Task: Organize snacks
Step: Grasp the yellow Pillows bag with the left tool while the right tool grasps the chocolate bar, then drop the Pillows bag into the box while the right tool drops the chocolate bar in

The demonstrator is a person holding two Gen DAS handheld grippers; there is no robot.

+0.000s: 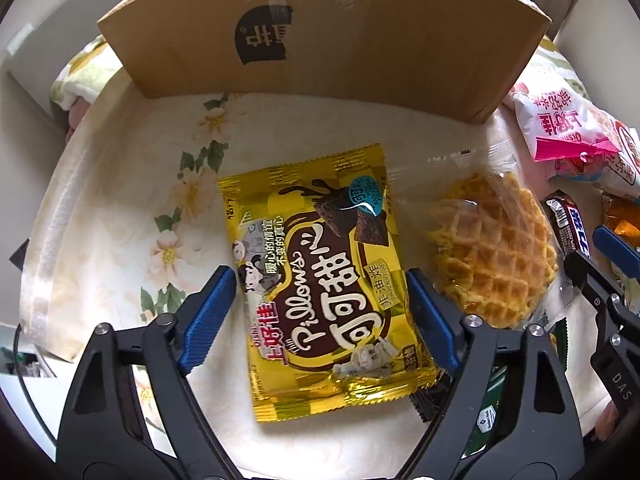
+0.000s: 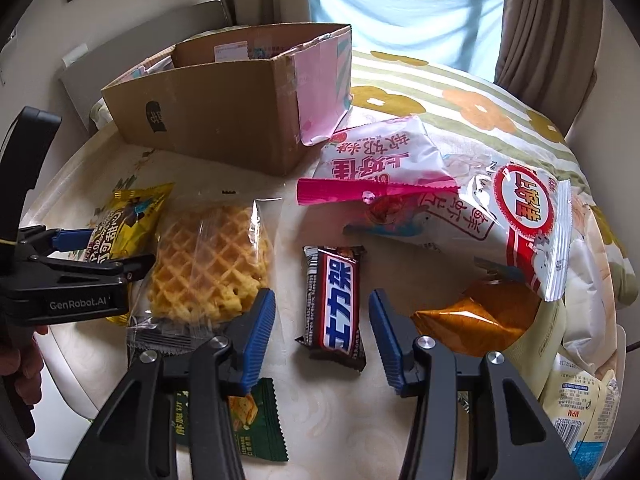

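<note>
The left gripper (image 1: pixel 320 312) pointed down over the yellow snack bag (image 1: pixel 324 280), which lay flat on the table (image 1: pixel 120 208) with its flowery cover. Its blue fingers (image 1: pixel 208 316) stood wide, one on each side of the bag. They looked close to the edges, but I could not see them pressing on it, so the bag was not held yet. The fingers stood like that so they could squeeze in from both sides.

The right gripper (image 2: pixel 322 340) hung over the chocolate bar (image 2: pixel 334 304). Its fingers (image 2: pixel 256 336) were open too, with a gap left on both sides of the bar. The bar lay long-ways between them, so a pinch would catch its narrow sides.

A waffle in a clear wrapper (image 2: pixel 208 264) lay between the yellow bag and the chocolate bar. A small green packet (image 2: pixel 248 420) sat under the right gripper. Bigger white bags (image 2: pixel 500 220) and an orange packet (image 2: pixel 472 320) were piled off to the right.

The cardboard box (image 2: pixel 216 116) stood open at the back of the table. I think the snacks were meant to go in there, since it was the only thing to put them in. Nothing on the table had been picked up yet.
</note>
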